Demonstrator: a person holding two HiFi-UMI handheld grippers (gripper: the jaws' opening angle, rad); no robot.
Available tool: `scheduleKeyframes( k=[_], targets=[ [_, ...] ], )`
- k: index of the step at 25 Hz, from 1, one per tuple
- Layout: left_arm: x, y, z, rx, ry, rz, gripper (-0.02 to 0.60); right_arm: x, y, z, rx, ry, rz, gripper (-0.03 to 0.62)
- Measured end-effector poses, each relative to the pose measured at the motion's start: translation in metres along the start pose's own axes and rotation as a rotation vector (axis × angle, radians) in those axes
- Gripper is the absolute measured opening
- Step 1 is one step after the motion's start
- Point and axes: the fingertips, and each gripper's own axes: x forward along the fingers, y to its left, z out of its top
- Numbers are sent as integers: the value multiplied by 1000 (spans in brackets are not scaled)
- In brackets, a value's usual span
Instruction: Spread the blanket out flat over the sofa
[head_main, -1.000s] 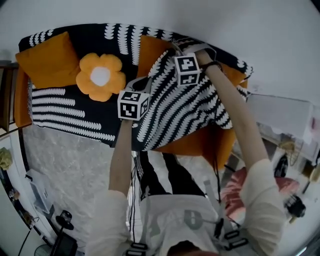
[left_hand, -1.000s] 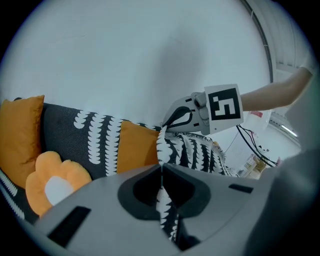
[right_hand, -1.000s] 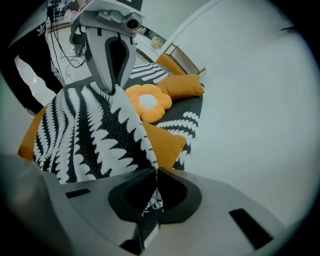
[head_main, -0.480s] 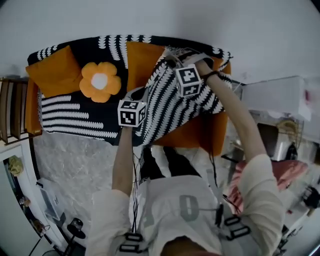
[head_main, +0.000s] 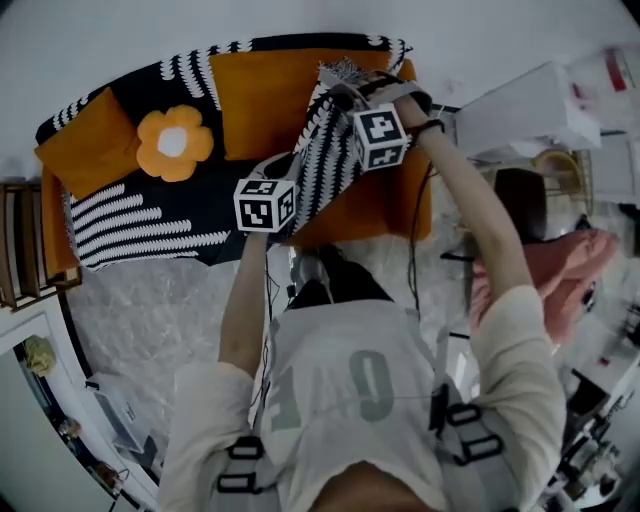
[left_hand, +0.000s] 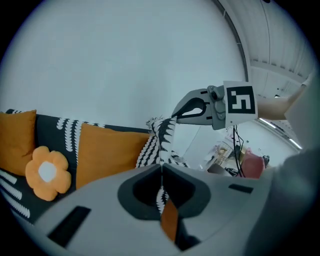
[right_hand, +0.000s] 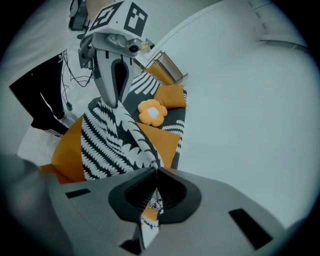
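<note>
Orange fabric sofa stood against a plain white wall on a pale marbled floor, with cluttered furniture to its right. One black-and-white leaf-patterned blanket covered the sofa's left seat and back. Its other part hung bunched above the right half, held up by two grippers. The left gripper was clamped tight on one blanket edge. The right gripper pinched another edge, nearer the backrest. Two plain orange cushions and one orange flower-shaped cushion leaned against the sofa's back.
</note>
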Motion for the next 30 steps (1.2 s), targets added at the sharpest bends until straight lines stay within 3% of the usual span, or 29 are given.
scheduleKeyframes(
  k=[7, 14, 21, 30],
  targets=[
    [-10, -78, -37, 66, 19, -140, 12, -76, 68, -28, 81, 141, -7, 12],
    [-19, -142, -74, 109, 53, -206, 12, -134, 134, -50, 165, 195, -13, 12],
    [-24, -194, -116, 163, 88, -192, 12, -188, 197, -59, 232, 176, -32, 12],
    [0, -274, -201, 152, 158, -153, 12, -240, 326, -94, 258, 154, 47, 11]
  ],
)
